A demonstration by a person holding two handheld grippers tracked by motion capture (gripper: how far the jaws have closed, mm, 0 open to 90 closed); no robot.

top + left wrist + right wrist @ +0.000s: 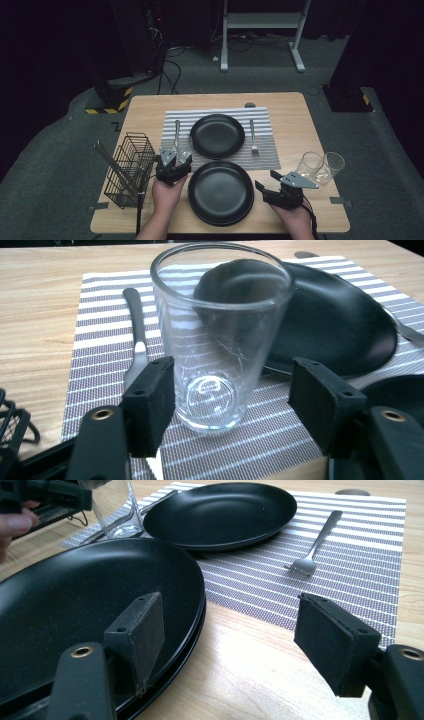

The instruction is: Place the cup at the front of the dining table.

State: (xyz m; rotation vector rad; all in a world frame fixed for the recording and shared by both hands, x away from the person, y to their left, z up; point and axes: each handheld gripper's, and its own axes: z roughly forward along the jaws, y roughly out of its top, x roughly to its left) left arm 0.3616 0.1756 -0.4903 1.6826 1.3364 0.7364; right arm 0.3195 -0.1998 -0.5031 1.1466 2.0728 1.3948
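A clear, tapered drinking glass (220, 340) stands upright on the grey-and-white striped placemat (100, 370), near its front left corner. The left gripper (232, 405) brackets it: one black pad sits against the glass's lower wall on one side, while the other pad stands off with a plain gap, so the glass is between the jaws but not clamped. Just behind the glass a metal knife (137, 335) lies on the mat, and beside it rests a round black plate (340, 325).

From the high view, a second round black plate (220, 192) sits on the wooden tabletop (145, 107) in front of the mat, stacked on another. The right gripper (270, 182) hangs beside that stack with its jaws spread wide and nothing in them. A silver fork (253, 137) lies on the mat's right part, two more clear glasses (322, 166) stand near the right edge, and a black wire basket (129, 167) sits at the left.
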